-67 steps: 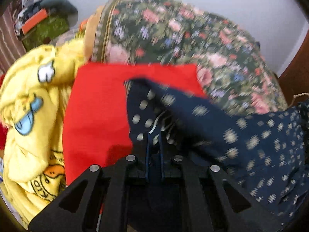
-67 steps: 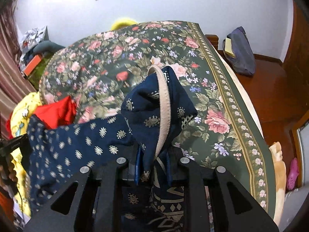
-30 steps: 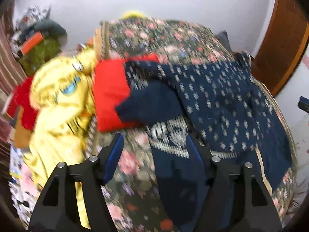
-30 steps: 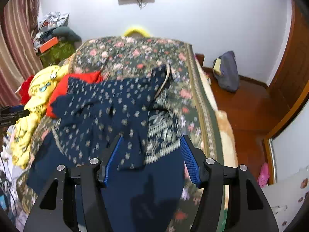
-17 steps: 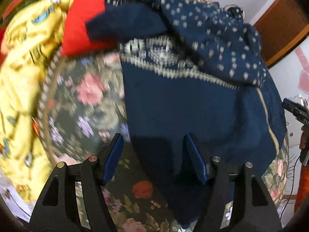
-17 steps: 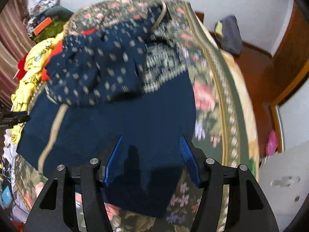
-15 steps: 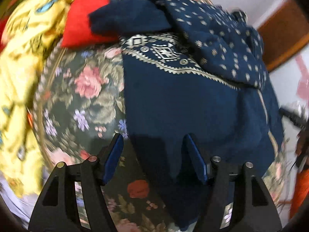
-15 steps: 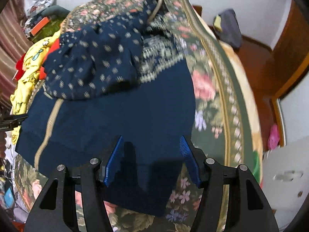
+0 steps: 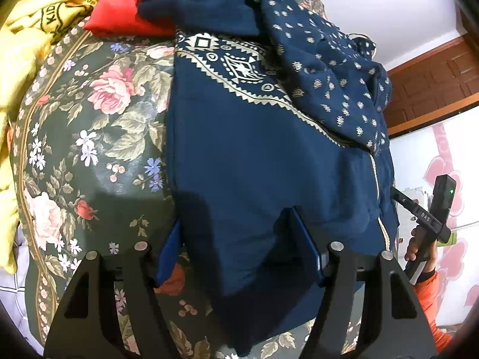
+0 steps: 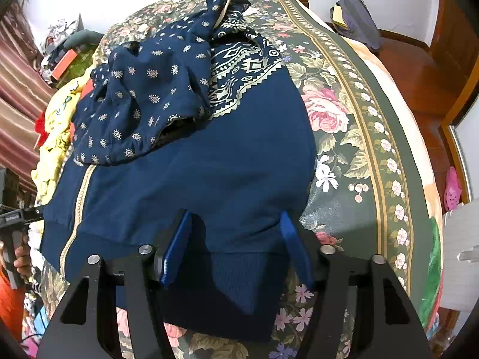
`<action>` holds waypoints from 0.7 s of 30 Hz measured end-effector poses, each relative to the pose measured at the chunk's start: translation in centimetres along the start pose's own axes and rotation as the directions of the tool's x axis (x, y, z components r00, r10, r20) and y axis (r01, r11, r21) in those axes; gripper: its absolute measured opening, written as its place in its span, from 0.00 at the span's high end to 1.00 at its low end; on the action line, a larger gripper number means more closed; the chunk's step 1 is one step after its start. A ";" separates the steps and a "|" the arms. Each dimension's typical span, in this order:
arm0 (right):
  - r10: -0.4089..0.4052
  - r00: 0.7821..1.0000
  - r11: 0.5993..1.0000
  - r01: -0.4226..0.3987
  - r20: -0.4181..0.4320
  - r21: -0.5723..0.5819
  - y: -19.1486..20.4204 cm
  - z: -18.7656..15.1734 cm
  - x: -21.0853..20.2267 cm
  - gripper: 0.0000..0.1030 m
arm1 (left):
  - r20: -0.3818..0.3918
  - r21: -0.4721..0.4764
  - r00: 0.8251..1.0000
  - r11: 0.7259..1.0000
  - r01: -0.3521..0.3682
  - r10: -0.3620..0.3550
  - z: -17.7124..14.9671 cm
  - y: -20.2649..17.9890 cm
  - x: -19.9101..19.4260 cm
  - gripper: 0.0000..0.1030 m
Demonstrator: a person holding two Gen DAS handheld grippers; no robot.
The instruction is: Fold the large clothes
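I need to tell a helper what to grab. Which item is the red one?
Start at the floral bedspread. At its far left edge, beside the yellow printed garment, lies the red cloth, partly under the navy garment. It alone is plain red, unpatterned.

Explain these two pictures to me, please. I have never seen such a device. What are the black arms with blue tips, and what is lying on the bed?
No robot is here. A person carries a two-finger tool in each hand, with a wide-angle camera on each looking forward along the fingers. One picture comes from the left gripper, the other from the right gripper.

On the floral bedspread lies a dark blue garment with a pale zigzag pattern. Its dotted upper part is thrown back over it. A red cloth and yellow clothes lie beside it.

Both grippers stand over the garment's near edge. The left is open. The right gripper's jaws are closing with the hem between them, but not yet pressing it.
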State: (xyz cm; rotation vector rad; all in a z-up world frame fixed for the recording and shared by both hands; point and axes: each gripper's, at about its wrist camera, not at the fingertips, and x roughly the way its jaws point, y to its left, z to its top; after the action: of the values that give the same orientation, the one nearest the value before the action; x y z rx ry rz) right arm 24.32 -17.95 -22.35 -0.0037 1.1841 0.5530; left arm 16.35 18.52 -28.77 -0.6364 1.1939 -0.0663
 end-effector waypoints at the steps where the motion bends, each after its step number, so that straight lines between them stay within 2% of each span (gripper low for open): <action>1: -0.004 1.000 1.000 0.004 -0.001 -0.006 -0.1 -0.1 0.0 0.59 | 0.004 0.004 1.000 1.000 0.003 -0.003 0.0 -0.1 -0.1 0.37; 2: -0.006 1.000 1.000 0.005 -0.001 -0.011 -0.1 -0.1 0.1 0.68 | 0.009 0.011 1.000 1.000 0.006 -0.006 0.0 -0.3 -0.2 0.39; 3: 0.004 1.000 1.000 -0.004 0.000 -0.010 -0.2 -0.2 0.0 0.69 | 0.017 0.026 1.000 1.000 0.004 -0.005 -0.1 -0.7 -0.3 0.44; 5: 0.034 0.999 0.999 -0.034 -0.002 -0.006 -0.2 -0.1 -0.1 0.79 | 0.034 0.060 0.999 0.998 -0.012 0.010 0.0 -1.6 -0.4 0.55; 7: 0.053 0.999 0.999 -0.053 0.000 -0.007 0.1 0.3 -0.2 0.85 | 0.055 0.114 0.997 0.992 -0.059 0.053 0.2 -2.8 -0.7 0.79; 9: 0.054 0.999 0.998 -0.054 0.008 -0.027 0.7 0.6 -0.4 0.87 | 0.072 0.162 0.993 0.981 -0.105 0.094 0.4 -3.5 -0.9 0.91; 13: 0.070 0.996 0.996 -0.067 0.051 -0.060 2.0 1.4 -1.5 0.89 | 0.121 0.191 0.987 0.974 -0.123 0.101 1.3 -4.8 -2.3 0.93; 21: 0.122 0.979 0.987 -0.103 0.162 -0.121 4.0 4.9 -4.8 0.92 | 0.253 0.199 0.967 0.978 -0.064 0.012 4.7 -7.1 -7.7 0.94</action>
State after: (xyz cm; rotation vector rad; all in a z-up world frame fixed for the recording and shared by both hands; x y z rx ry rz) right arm 25.71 -15.04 -15.07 0.0142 0.9905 0.7058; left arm 19.53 17.52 -17.77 -0.4249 0.9392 -0.0732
